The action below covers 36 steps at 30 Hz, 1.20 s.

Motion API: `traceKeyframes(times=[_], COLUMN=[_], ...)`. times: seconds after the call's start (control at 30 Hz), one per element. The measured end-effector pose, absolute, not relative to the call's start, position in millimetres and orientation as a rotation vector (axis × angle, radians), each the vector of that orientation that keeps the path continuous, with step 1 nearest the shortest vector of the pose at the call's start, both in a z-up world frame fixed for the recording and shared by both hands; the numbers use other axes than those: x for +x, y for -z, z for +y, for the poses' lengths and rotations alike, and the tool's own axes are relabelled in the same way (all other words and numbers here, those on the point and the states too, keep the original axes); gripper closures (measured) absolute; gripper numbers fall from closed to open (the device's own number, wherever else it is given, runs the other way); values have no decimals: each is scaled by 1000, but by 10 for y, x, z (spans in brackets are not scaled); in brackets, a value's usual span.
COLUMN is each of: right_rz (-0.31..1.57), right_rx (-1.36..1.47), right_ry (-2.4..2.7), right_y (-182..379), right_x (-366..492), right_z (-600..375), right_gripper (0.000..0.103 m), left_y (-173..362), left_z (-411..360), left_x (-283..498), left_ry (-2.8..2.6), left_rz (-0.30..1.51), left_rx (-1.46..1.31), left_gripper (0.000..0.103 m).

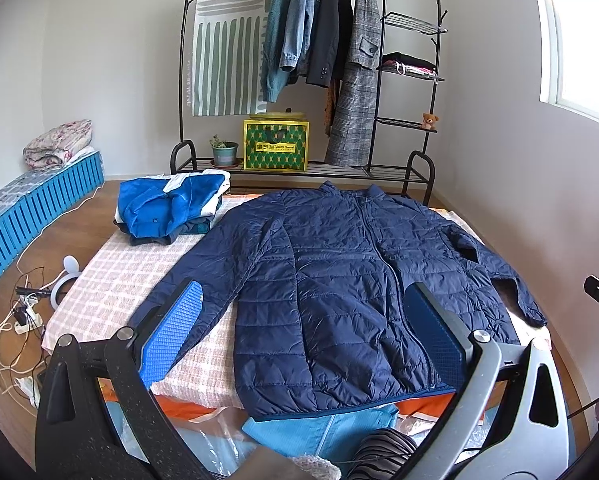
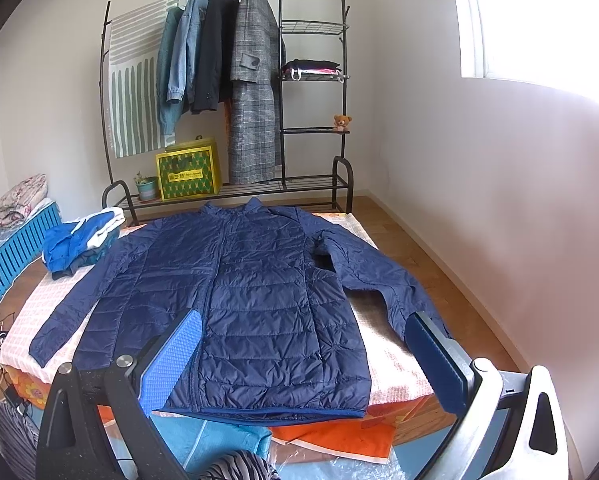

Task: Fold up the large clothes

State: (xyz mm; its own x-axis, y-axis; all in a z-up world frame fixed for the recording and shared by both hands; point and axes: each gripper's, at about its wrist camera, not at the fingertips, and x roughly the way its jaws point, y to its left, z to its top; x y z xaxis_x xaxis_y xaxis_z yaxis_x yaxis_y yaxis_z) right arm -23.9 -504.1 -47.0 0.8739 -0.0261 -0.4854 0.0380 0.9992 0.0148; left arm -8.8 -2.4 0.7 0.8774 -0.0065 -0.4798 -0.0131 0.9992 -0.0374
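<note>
A navy quilted puffer jacket lies spread flat, front up and zipped, on a low bed covered with a pink checked cloth. Its collar points to the far end and both sleeves lie out to the sides. My left gripper hovers open above the jacket's near hem, its blue pads wide apart with nothing between them. The right gripper is likewise open above the hem and right side. Neither touches the fabric.
A pile of folded blue and white clothes sits at the bed's far left corner. A black clothes rack with hanging coats stands behind. Cables lie on the floor at left. Blue crates line the left wall.
</note>
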Motion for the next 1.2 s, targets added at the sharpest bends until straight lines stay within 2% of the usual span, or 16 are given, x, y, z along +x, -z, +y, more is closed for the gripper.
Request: traceKeyframes(times=[1.2], right_rz=[494], right_rx=[14], right_ry=[26], right_y=[453], right_x=[-243], right_z=[-4934], right_gripper=[0], left_y=[-21], left_z=[71], left_x=[-66], left_ry=[7], left_rz=[508], left_rx=[-62], left_gripper=[0])
